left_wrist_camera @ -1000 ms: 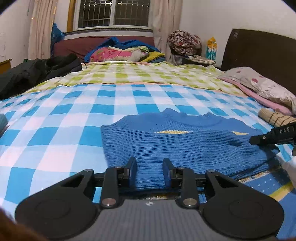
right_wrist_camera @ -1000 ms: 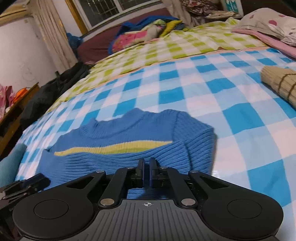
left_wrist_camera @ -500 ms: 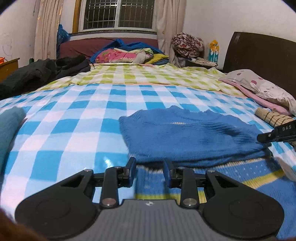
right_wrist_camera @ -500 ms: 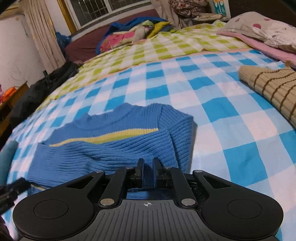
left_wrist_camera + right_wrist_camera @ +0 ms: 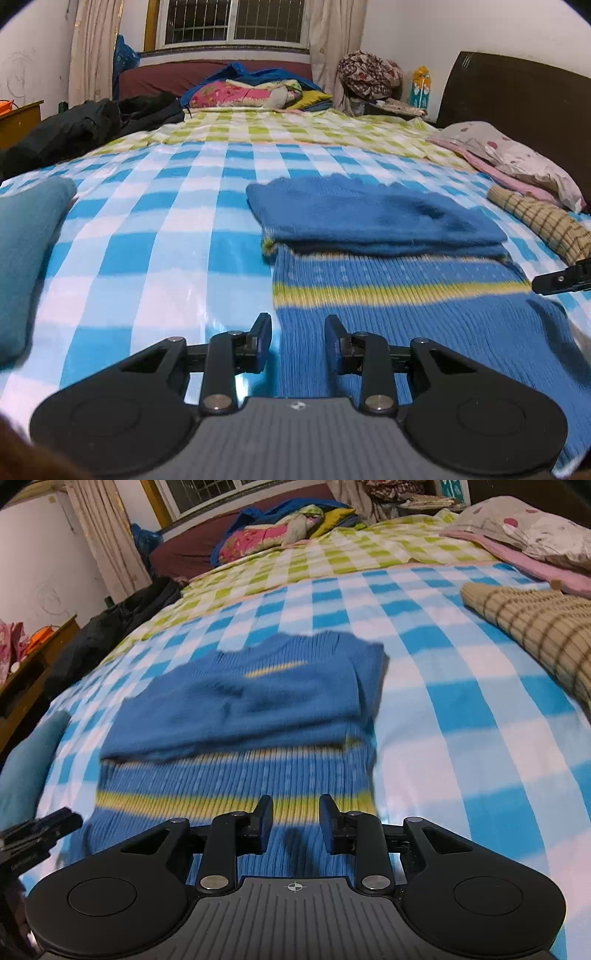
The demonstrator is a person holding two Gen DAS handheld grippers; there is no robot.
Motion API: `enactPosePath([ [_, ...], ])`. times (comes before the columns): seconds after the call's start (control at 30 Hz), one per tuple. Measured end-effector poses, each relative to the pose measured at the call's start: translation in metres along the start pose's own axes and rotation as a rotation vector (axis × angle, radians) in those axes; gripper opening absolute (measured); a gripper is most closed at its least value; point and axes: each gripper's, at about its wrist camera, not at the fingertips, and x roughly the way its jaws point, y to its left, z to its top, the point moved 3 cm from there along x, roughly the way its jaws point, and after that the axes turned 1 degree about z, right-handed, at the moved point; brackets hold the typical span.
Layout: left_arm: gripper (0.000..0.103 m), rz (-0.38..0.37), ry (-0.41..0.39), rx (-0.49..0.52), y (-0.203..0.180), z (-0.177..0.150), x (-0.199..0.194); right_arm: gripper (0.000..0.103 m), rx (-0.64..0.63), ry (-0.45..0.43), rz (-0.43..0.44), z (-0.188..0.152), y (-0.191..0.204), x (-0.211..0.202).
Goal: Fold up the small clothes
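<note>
A small blue knit sweater with a yellow stripe lies flat on the blue-and-white checked bedspread; its sleeves are folded across the chest. It also shows in the right wrist view. My left gripper is open and empty, just above the sweater's lower left edge. My right gripper is open and empty, over the sweater's lower right part. The right gripper's tip shows at the right edge of the left wrist view; the left gripper's tip shows at the left of the right wrist view.
A teal garment lies to the left. A beige checked garment lies to the right, with pillows and a dark headboard behind it. Dark clothes and piled bedding lie at the far end.
Both grippers drew back toward the sweater's hem, showing the striped lower part. The right gripper, shut on the knit before, has opened and let go. The left stayed open.
</note>
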Motion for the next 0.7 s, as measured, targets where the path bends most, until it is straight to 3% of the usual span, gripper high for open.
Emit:
enactPosePath([
  [0.33,0.037,0.015,0.073,0.002,-0.002,-0.046,-0.032,0.037,-0.003,0.044,-0.049,-0.061,-0.003,-0.047],
  [0.7,0.039,0.014,0.09,0.0,-0.003,-0.061,-0.051,0.039,0.011,0.081,-0.065,-0.101,-0.004,-0.064],
])
